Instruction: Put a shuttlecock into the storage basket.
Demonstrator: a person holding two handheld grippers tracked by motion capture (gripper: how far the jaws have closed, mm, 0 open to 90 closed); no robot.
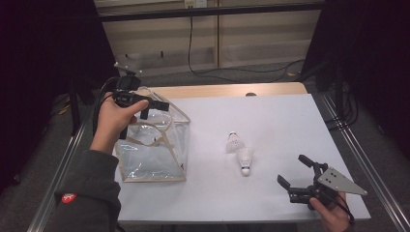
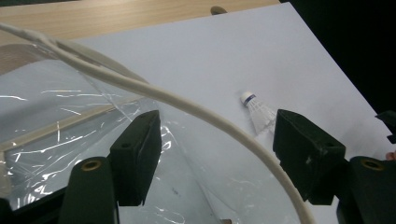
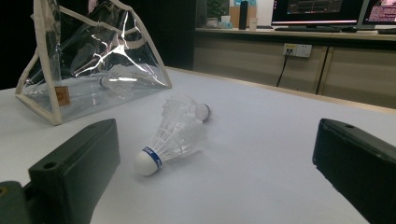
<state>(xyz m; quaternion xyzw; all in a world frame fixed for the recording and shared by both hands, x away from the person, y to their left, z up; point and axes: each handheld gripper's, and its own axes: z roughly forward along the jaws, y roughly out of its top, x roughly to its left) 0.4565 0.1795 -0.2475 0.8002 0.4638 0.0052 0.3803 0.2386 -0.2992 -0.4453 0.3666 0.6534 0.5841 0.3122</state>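
Clear bag (image 3: pixel 93 60) holding shuttlecock (image 3: pixel 122 77), right gripper view

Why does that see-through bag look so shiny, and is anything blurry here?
High view: dim surroundings, the clear bag glints. Left gripper view: bright streaks of glare on the plastic, tongs soft. Right gripper view: the near shuttlecock is fairly sharp, the monitors behind blurred.

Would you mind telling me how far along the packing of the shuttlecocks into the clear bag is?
Early to midway. One shuttlecock seems to lie inside the clear bag. The left gripper is at the bag's top edge, jaws open around its cream rim. Two shuttlecocks lie on the table; the open right gripper faces them, holding nothing.
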